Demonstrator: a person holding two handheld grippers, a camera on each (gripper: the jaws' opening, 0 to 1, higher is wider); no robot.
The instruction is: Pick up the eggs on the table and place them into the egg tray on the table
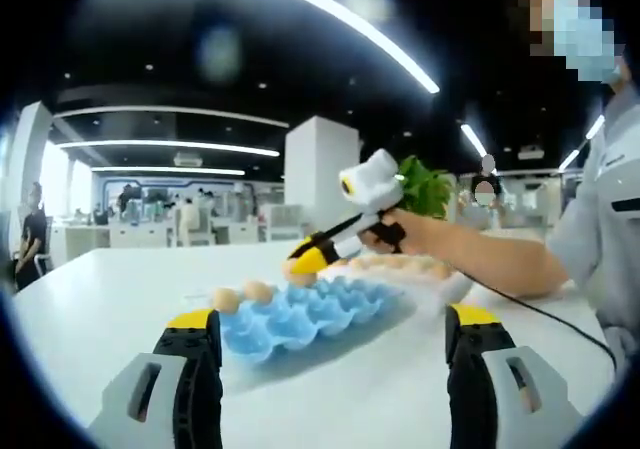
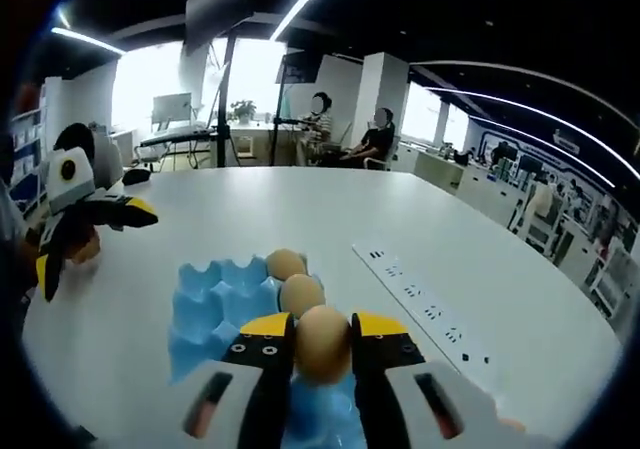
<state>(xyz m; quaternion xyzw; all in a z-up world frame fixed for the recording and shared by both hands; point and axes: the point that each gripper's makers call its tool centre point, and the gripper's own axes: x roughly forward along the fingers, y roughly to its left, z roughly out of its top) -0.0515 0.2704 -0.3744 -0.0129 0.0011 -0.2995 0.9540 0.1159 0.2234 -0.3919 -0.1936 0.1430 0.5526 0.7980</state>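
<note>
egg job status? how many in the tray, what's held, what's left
Done: two eggs sit in the blue egg tray. In hand: the right gripper is shut on a third egg over the tray's near end. Left: more eggs lie on the table beyond the tray, count unclear. The left gripper is open and empty.

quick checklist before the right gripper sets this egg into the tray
1. Egg held between the right gripper jaws: ok.
2. Right gripper over the blue egg tray: ok.
3. Free cup under the held egg: cannot tell, the jaws hide it.
4. Eggs already in the tray clear of the held one: cannot tell, the nearest looks very close.
5. Left gripper open and short of the tray: ok.
6. White power strip off to the side of the tray: ok.
</note>
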